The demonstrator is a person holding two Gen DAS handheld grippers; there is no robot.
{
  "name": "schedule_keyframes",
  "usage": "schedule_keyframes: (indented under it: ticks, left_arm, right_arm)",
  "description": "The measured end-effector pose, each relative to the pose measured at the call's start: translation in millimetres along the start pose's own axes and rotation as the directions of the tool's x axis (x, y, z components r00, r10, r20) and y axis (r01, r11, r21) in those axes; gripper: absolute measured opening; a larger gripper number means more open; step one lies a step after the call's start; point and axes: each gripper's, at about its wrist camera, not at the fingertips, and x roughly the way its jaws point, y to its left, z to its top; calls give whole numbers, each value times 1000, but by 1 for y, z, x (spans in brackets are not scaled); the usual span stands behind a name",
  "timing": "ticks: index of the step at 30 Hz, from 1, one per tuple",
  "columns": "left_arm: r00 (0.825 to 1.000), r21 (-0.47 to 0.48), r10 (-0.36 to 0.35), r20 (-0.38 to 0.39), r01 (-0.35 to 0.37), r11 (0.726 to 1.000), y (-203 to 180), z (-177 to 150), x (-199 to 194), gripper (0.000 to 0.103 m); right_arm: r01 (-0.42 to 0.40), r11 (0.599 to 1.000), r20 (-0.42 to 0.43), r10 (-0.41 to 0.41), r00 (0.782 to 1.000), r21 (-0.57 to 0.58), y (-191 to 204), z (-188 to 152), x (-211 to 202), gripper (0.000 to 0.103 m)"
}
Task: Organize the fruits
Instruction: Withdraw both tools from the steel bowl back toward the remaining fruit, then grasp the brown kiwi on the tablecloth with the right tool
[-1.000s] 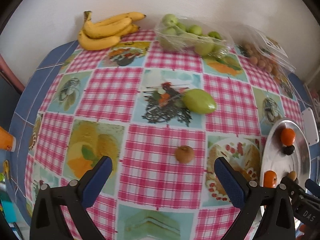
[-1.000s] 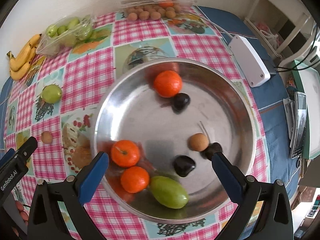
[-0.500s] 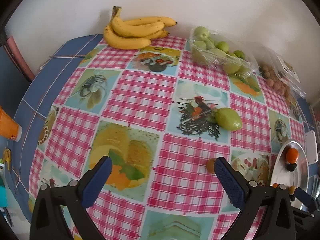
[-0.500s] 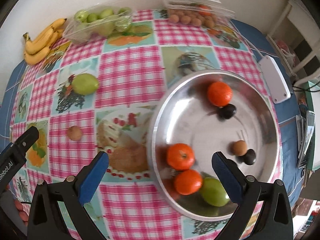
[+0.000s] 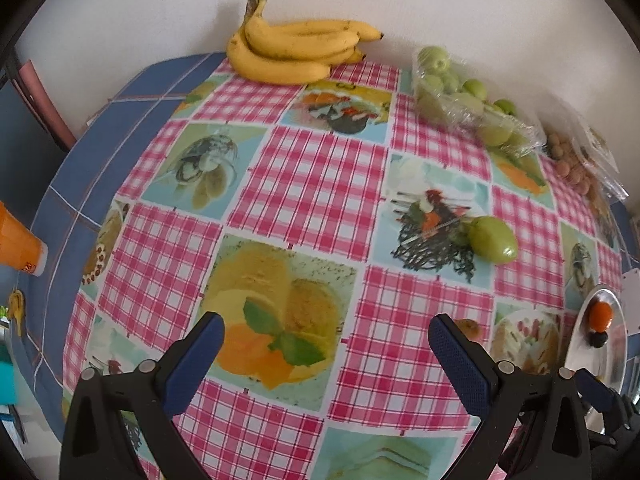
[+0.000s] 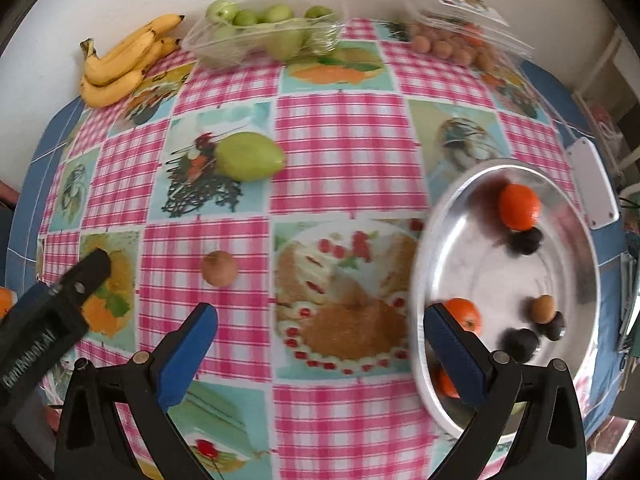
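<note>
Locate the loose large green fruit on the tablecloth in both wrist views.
Left wrist: large green fruit, right of centre, beside the rooster print.
Right wrist: same fruit, upper left of centre.
Shared landmark: yellow banana bunch by the back wall.

Both tools match: the left gripper (image 5: 326, 354) and right gripper (image 6: 320, 344) have black plastic arms with silver screws, tipped with ribbed blue pads (image 6: 188, 354). White lettering marks the left gripper's black side.
</note>
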Motion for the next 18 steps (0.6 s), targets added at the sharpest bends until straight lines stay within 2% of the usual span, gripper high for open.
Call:
schedule_keyframes:
  ticks: [18]
  left_arm:
    - [995, -24, 17, -102, -20, 1000, 10, -5, 40, 103]
  right_arm:
    - [-9, 998, -26, 7, 1000, -67, 25, -1, 38, 102]
